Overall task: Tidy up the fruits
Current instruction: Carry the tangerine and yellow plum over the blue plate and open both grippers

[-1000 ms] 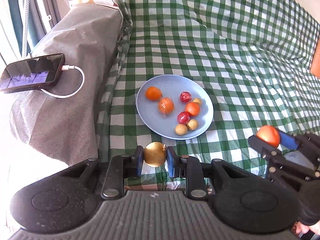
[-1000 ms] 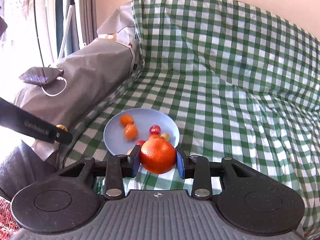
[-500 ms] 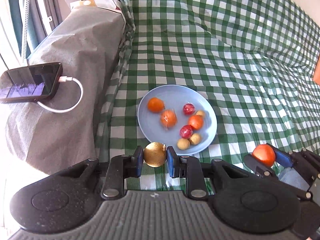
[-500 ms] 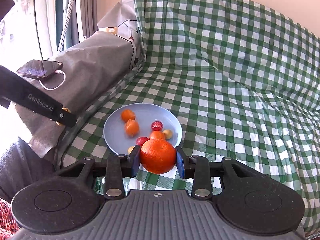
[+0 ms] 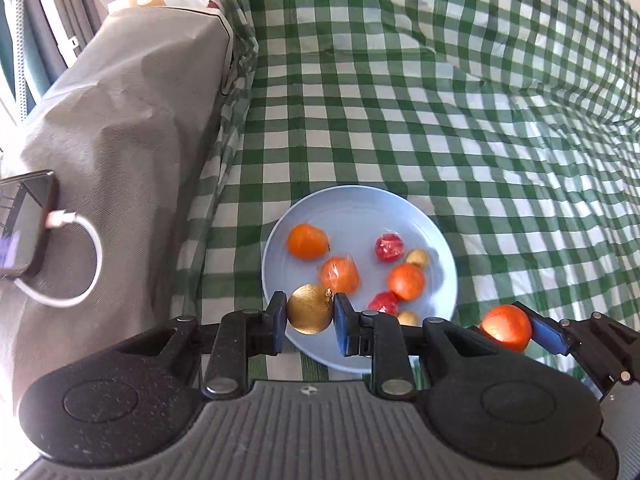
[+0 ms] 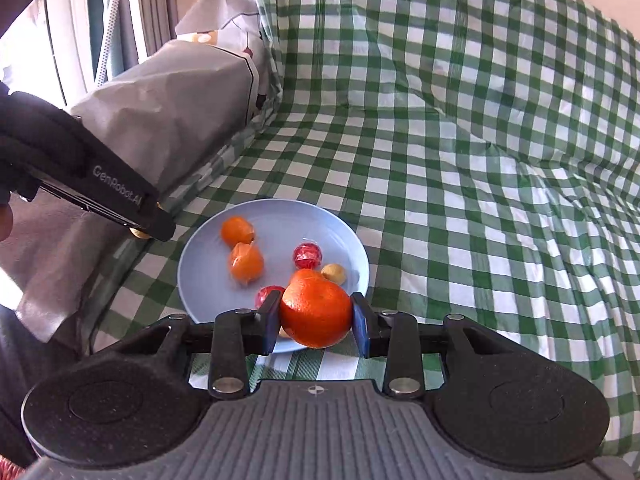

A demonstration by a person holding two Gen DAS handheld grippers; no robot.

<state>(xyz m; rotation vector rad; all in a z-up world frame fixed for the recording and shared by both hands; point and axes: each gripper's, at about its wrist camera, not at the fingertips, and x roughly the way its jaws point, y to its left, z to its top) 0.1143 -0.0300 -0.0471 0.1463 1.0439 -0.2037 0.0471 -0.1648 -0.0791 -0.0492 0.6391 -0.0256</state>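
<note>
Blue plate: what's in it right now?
The blue plate holds three orange fruits, two red ones and two small yellowish ones. Its near edge is hidden behind the gripper fingers.

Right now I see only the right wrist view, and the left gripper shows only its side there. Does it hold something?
Observer: Yes. The left gripper is shut on a gold ball.
Operator: Where is the ball against the plate?
Observer: In the left wrist view it hangs over the plate's near left rim.
Operator: Is anything on the grey cover at the left?
Observer: A phone lies on the grey cover, with a white cable plugged in.
</note>
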